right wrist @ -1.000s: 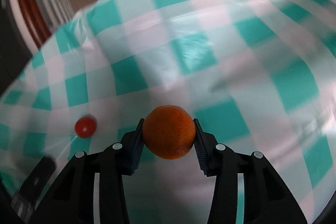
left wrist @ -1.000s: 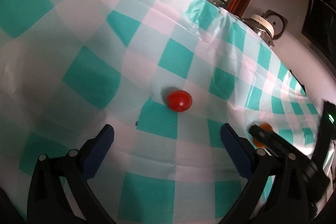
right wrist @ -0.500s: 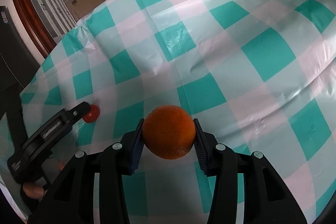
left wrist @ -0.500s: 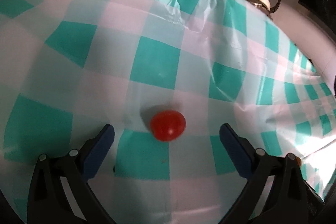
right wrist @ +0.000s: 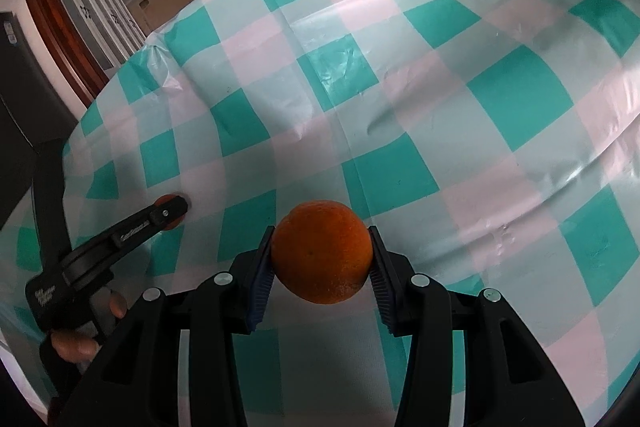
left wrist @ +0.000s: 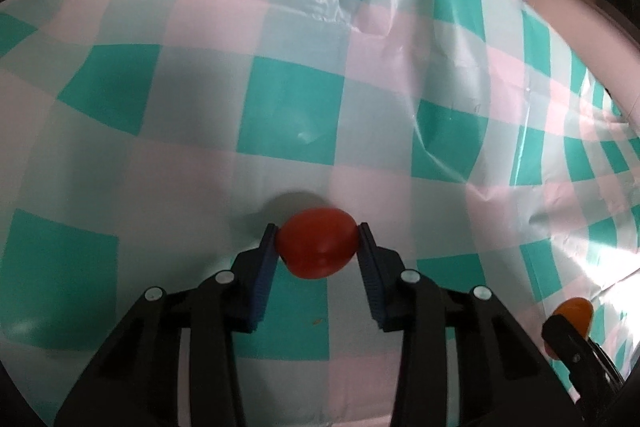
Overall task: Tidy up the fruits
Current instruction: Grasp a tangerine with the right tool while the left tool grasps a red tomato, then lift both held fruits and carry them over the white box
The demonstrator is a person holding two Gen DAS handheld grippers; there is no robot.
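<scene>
Our left tongs [left wrist: 318, 247] have just been closing, and their blue pads now press on both sides of the red tomato [left wrist: 317, 242], which sits low over the checked cloth [left wrist: 288, 123] with its shadow just behind it. Our right tongs [right wrist: 322, 259] are clamped on the orange [right wrist: 321, 251], one pad against each flank, and hold it clear above the cloth. From the right wrist view we see the left tongs at the near left, fingers [right wrist: 76, 347] of the hand curled around the black handle, and the tomato only as a red sliver behind the black tip. From the left wrist view the orange shows at the near right edge, partly hidden by the black frame. Teal, pink and pale squares cover the surface, with creases toward the far side. Beyond the far edge stand dark wooden door frames [right wrist: 60, 39] with glass panes.
</scene>
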